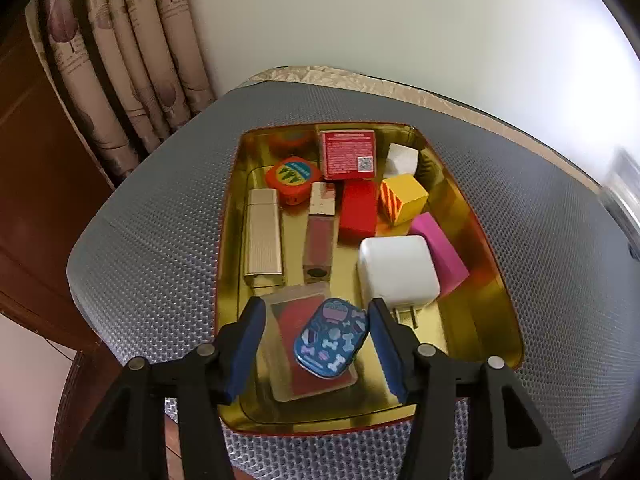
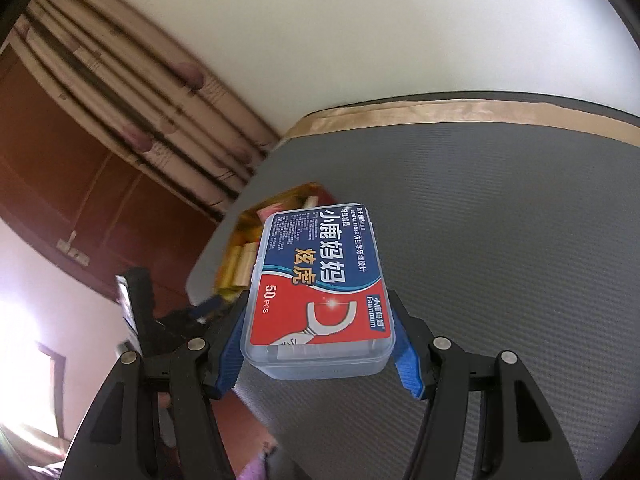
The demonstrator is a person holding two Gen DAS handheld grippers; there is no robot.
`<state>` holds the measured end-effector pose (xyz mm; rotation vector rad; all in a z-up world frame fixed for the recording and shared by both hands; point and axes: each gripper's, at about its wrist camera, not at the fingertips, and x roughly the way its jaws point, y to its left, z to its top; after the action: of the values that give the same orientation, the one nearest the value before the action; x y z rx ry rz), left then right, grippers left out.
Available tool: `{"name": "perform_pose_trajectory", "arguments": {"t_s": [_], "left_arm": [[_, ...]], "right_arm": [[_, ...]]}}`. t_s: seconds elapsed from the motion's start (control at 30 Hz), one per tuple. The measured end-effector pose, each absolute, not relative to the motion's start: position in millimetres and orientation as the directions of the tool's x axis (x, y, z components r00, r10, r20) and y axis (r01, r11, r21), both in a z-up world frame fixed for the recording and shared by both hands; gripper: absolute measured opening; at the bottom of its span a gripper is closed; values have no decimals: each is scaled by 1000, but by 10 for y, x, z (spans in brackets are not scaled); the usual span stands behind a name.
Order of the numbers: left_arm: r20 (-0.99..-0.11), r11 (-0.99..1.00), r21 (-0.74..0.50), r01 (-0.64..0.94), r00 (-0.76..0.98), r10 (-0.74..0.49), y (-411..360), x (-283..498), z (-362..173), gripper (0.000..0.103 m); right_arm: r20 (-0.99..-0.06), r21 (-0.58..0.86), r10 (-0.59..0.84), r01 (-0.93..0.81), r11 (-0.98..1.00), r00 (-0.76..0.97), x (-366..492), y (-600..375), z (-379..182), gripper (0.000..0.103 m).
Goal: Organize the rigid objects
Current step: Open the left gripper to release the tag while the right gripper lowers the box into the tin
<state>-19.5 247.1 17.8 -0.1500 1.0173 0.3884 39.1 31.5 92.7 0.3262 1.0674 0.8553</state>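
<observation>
Between the spread pads of the left gripper (image 1: 316,346) lies a small blue patterned tin (image 1: 330,338), free of both pads and resting on a clear flat case (image 1: 288,344) in the gold tray (image 1: 486,320), with a white charger (image 1: 396,272) just ahead to the right. Over the grey mat (image 2: 500,240), the right gripper (image 2: 318,350) pinches a clear dental floss box (image 2: 320,284) by its sides, the tray ahead to its left.

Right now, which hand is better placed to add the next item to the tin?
Right: the right gripper is clamped on the floss box beside the gold tin; the left gripper is open, empty.
</observation>
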Motion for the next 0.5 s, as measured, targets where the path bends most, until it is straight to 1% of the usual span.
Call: {"name": "perform_pose_trajectory", "arguments": {"t_s": [0.13, 0.3, 0.43, 0.5], "left_arm": [[-845, 920, 37, -391, 480, 238, 2541, -246, 210, 55], [-841, 915, -39, -401, 508, 187, 2713, -344, 292, 55], [-835, 899, -187, -395, 546, 66, 2926, -420, 347, 55], [-833, 893, -218, -393, 552, 40, 2972, -435, 369, 55]], "right_arm": [[-635, 619, 756, -483, 619, 156, 454, 797, 862, 60], [-660, 612, 745, -507, 607, 95, 524, 1329, 698, 60], [-686, 586, 724, -529, 614, 79, 580, 1654, 606, 60], [-700, 572, 710, -540, 618, 71, 598, 1798, 539, 60]]}}
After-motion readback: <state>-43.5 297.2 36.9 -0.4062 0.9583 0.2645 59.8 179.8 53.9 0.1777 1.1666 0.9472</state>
